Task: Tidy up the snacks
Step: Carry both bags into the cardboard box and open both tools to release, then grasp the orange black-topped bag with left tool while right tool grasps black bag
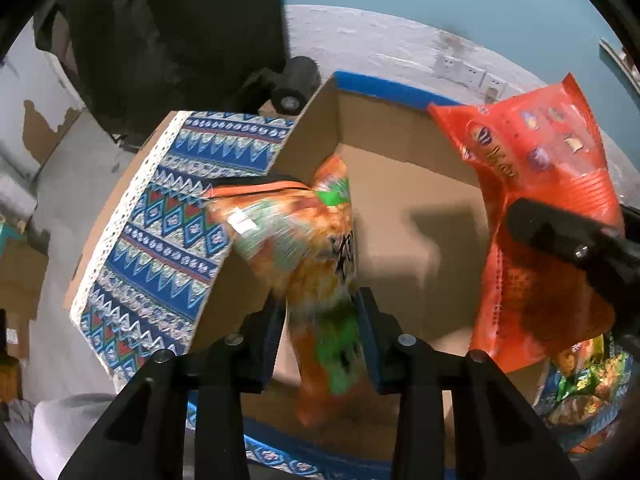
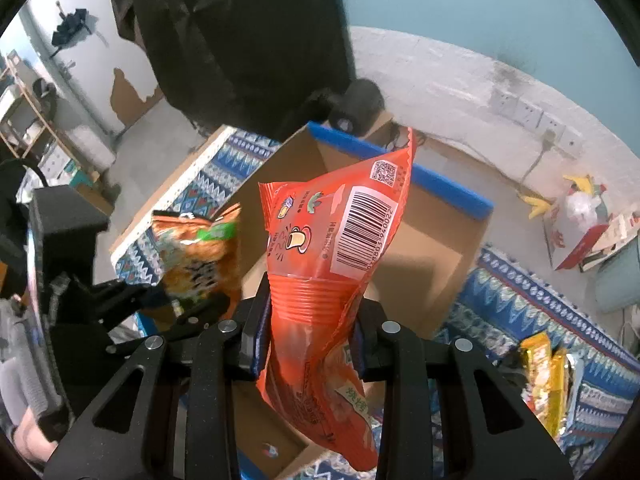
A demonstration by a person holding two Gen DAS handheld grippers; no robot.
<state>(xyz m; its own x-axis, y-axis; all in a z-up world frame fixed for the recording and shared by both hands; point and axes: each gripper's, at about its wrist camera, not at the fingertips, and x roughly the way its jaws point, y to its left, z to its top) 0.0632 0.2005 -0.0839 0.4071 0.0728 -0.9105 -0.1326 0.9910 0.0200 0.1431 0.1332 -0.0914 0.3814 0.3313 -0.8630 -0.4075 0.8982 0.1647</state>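
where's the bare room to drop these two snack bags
Bare room: the brown floor of the blue-rimmed cardboard box, between its flaps, is largely bare where visible. The patterned blue cloth left of the box is also bare. Crowded: the cloth right of the box, where yellow snack packets lie.

Blurred and cut-off parts

The orange-green snack bag (image 1: 320, 248) above the cardboard box (image 1: 400, 208) is motion-blurred (lettering perhaps unreadable); the box's near wall is hidden.

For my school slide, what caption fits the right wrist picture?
Right gripper holds a red-orange snack bag above an open cardboard box.
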